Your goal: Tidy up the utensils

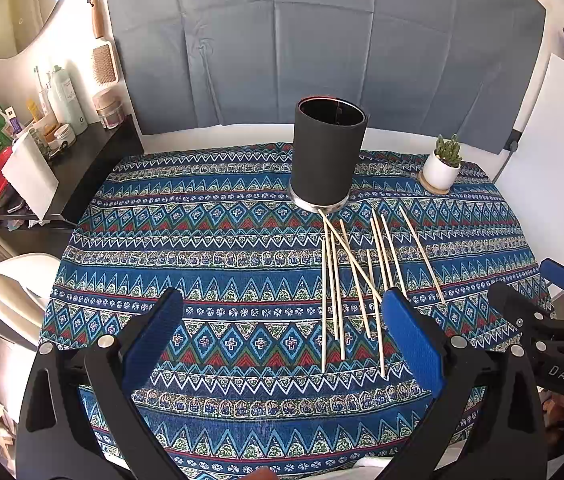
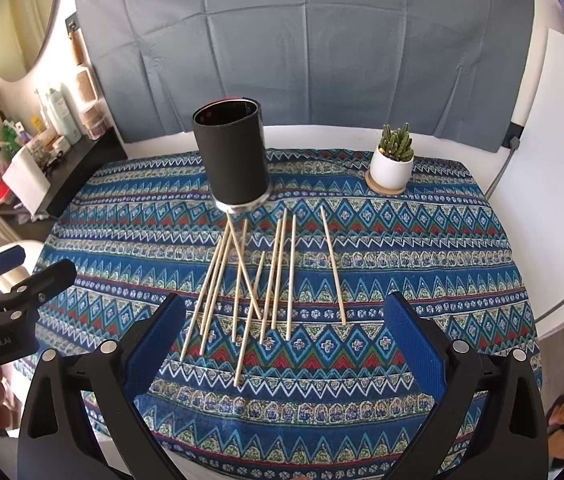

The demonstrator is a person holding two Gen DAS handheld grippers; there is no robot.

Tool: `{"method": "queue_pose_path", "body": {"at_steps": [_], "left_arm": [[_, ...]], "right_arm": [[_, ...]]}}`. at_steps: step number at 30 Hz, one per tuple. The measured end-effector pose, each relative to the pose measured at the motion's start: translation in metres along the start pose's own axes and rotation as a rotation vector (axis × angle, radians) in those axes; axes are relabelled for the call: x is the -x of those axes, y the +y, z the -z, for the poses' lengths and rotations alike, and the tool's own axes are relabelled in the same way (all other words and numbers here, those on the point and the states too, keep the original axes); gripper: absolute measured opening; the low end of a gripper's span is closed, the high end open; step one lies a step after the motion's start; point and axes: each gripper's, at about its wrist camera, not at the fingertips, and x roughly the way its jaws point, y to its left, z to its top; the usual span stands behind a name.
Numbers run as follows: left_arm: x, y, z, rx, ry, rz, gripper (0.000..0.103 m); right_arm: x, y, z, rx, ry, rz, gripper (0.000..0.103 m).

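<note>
My left tongs (image 1: 282, 336) hung wide open and empty above the patterned cloth (image 1: 210, 240) on the desk. The wooden sticks (image 2: 250, 280) lay scattered just before the black holder (image 2: 234, 160); I judged them light, stiff and thin, best pinched mid-length. My right tongs (image 2: 282, 340) gaped equally wide over them, touching nothing.

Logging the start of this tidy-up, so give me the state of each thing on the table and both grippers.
black holder: upright, looks empty
wooden sticks: loose on the cloth, some crossing
single stick: lying apart
potted cactus: upright on a coaster
left gripper: open, empty
right gripper: open, empty
</note>
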Motion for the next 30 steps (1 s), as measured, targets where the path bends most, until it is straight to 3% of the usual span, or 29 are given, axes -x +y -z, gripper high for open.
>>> {"method": "queue_pose_path", "body": {"at_steps": [10, 30], "left_arm": [[-0.012, -0.001, -0.002, -0.008, 0.036, -0.003, 0.097], [-0.072, -0.002, -0.008, -0.024, 0.215, 0.012, 0.097]], "right_arm": [[-0.014, -0.007, -0.003, -0.030, 0.043, -0.006, 0.095], [-0.062, -0.023, -0.014, -0.073, 0.154, 0.009, 0.095]]}}
